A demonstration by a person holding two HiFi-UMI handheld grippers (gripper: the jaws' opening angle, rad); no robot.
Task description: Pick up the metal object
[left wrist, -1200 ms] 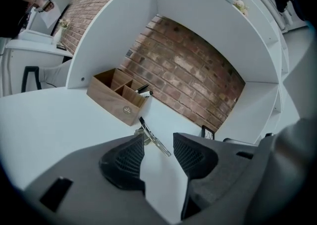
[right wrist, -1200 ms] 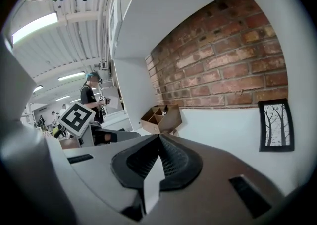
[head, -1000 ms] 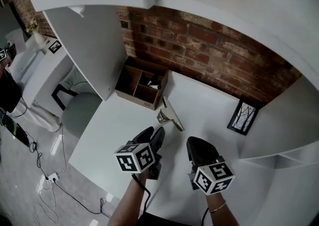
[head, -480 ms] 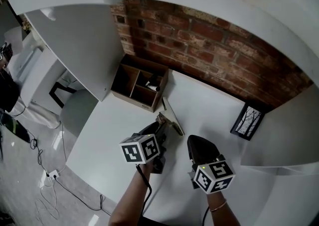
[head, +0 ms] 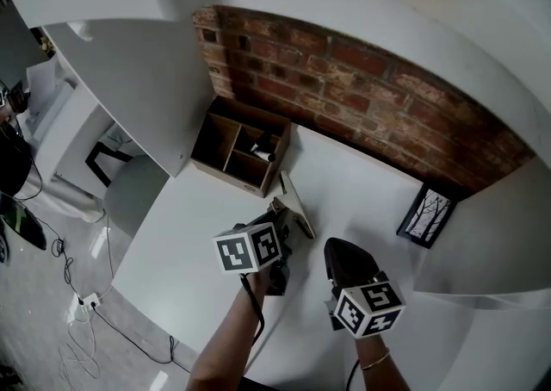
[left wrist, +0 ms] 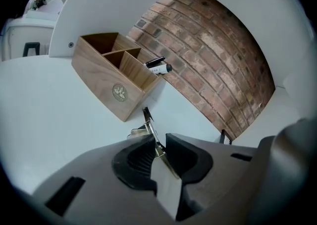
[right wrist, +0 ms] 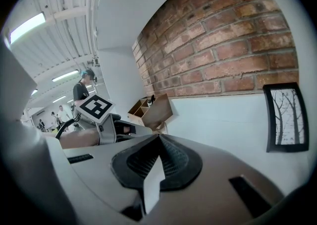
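Metal object, a thin silver hinged strip (head: 291, 208), lies on the white table (head: 198, 226) just in front of the brown wooden divided box (head: 232, 152). Its upright blade stands between the jaws of the left gripper (head: 277, 230). In the left gripper view those jaws are narrowly apart. The blade sits close against the left-hand pad, and a slit of daylight shows on the other side, so no clamp is made yet. The right gripper (head: 338, 248) hangs beside it over the table, its jaws pressed together on nothing.

Risks, as judged from where I stand:
- The blade is off-centre, so closing may push it sideways before both pads bite, tipping or swivelling the strip on its hinge.
- The pads cover only the near end, so a lift could let the long far end droop and twist out.
- A forward nudge would slide the piece against the box.
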